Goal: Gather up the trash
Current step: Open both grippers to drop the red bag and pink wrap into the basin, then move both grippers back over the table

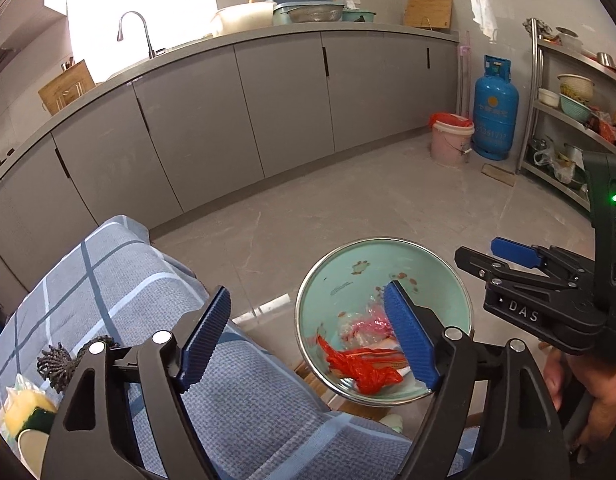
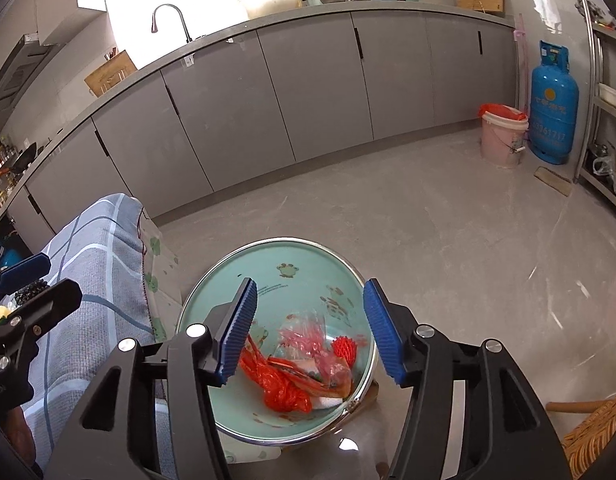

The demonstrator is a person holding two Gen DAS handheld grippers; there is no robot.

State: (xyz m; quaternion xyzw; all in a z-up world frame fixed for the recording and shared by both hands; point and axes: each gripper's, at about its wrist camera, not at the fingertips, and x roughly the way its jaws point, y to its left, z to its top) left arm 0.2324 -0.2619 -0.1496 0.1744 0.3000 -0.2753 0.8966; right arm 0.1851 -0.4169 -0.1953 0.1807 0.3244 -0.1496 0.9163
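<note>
Currently trash gathered in mint-green bowl (image 2: 292, 280): crumpled red plastic bag (image 2: 284, 392), clear pink-printed wrapper (image 2: 308, 340), small red mesh ball (image 2: 345, 346) — all piled at near side of basin. Bowl perched at right edge of table with blue checked cloth (image 1: 140, 280), metal rim overhanging grey floor (image 2: 427, 220).

Right gripper (image 2: 311, 328) poised directly above pile, blue pads spread wide, nothing held. Left gripper (image 1: 308, 340) likewise wide open and empty, straddling left rim of bowl. Sponge (image 1: 24, 408) and dark scrubber (image 1: 56, 364) near left on cloth, untouched.

Step judged: picking trash out of bowl, or carrying bowl to pink bin (image 2: 503, 136), far right beside blue gas cylinder (image 2: 553, 104). To do well — steady rim with left, close right low on red bag knot, lift slowly; thin film likely to slip or drag neighbours out.
</note>
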